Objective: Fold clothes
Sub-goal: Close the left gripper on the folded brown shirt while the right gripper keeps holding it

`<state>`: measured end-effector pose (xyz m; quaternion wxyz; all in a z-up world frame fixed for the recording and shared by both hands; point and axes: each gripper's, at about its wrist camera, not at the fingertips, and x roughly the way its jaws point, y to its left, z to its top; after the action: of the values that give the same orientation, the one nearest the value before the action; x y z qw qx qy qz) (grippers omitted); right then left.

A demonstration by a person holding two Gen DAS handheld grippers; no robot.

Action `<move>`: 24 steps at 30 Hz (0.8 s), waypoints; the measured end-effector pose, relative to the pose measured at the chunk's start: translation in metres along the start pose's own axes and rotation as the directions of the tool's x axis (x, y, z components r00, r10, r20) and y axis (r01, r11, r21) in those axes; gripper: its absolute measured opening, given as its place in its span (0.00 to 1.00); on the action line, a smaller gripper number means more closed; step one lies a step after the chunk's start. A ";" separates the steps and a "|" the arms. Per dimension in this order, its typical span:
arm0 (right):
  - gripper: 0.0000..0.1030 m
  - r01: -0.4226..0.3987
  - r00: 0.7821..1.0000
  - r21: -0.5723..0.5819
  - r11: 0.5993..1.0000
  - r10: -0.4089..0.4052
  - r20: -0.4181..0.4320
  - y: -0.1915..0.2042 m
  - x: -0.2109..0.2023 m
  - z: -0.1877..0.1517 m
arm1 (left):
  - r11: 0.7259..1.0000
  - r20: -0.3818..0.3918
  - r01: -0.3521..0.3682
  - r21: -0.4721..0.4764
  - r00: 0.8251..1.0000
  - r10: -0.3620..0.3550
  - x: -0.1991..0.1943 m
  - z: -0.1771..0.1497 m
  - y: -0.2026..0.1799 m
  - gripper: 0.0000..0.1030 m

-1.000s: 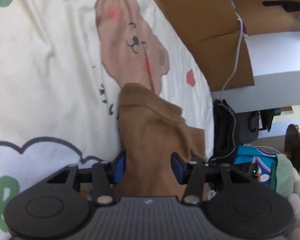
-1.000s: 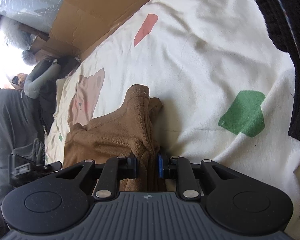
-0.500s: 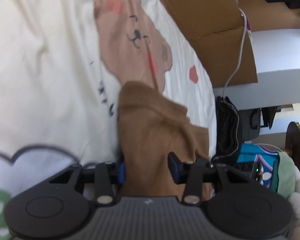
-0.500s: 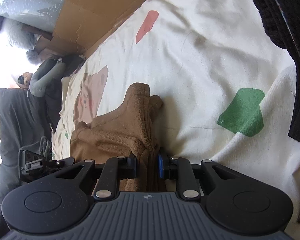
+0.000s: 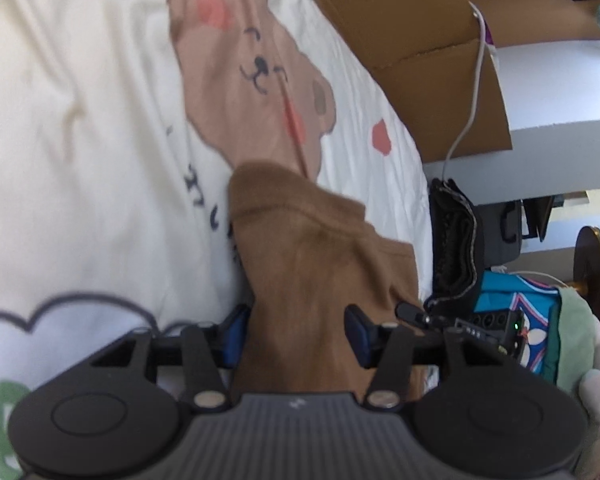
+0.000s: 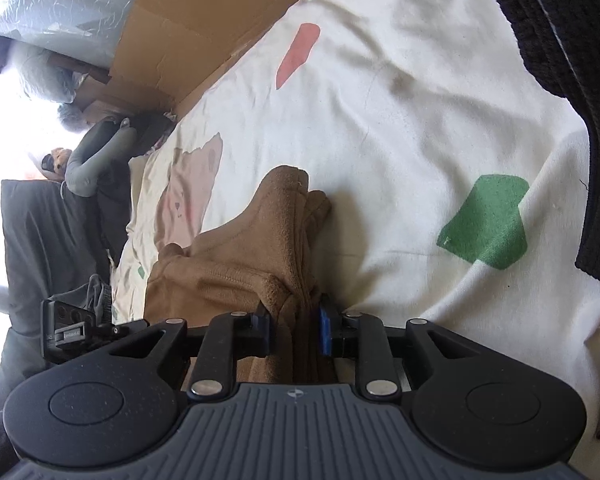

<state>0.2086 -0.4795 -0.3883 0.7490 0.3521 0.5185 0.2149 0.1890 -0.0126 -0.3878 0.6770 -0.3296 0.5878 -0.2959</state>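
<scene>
Scene: a brown garment [image 5: 316, 264] is lying bunched on a cream bed sheet [image 5: 80, 160] printed with a cartoon bear [image 5: 252, 80], clouds and coloured patches; brown cardboard [image 5: 400, 24] is standing along the bed's far edge.

What has just changed: in the left wrist view the bear print is sitting lower and closer to the tool than a second ago, and the picture is blurring, so the left tool is travelling forward over the sheet with the cloth. The right wrist view is showing almost the same layout as before, shifted only slightly.

What that means: judging by this, the garment is being carried or drawn across the bed as part of a fold, with the right side acting as the steadier anchor. The fold is not yet finished; the cloth is still rumpled.

Left tool [image 5: 298, 334]: its blue-padded jaws are standing partly apart with a thick wad of brown fabric filling the gap and touching both pads, so it is gripping the cloth.

Right tool [image 6: 296, 330]: its jaws are drawn in narrowly, pinching a bundled, layered edge of the same garment [image 6: 244, 264].

Garment position: it is stretching away from both tools, resting on the sheet near a green patch [image 6: 488, 228], well apart from a dark knitted item [image 6: 572, 60] at the sheet's edge.
</scene>
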 end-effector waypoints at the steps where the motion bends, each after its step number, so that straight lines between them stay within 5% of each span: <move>1: 0.24 0.001 1.000 0.001 1.000 -0.001 -0.003 -0.001 0.000 0.000 | 1.000 -0.010 0.007 -0.004 1.000 -0.007 0.002 -0.003 0.002 0.51; 9: 0.25 0.010 1.000 -0.015 1.000 -0.010 -0.026 0.005 0.009 0.001 | 1.000 -0.003 0.023 -0.013 1.000 -0.023 0.015 0.001 0.008 0.35; 13: 0.16 0.035 0.999 -0.033 0.999 -0.036 -0.028 0.011 0.012 0.002 | 0.999 -0.014 -0.027 0.037 1.000 0.028 0.023 0.009 -0.001 0.11; 24: 0.15 0.087 0.996 -0.077 0.993 -0.086 0.016 0.051 -0.009 0.001 | 0.987 0.062 -0.124 0.105 0.991 0.118 -0.003 0.001 -0.042 0.08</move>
<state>0.2087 -0.4525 -0.3437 0.7739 0.3015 0.5197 0.2001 0.1894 -0.0354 -0.3526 0.7268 -0.2641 0.5706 -0.2765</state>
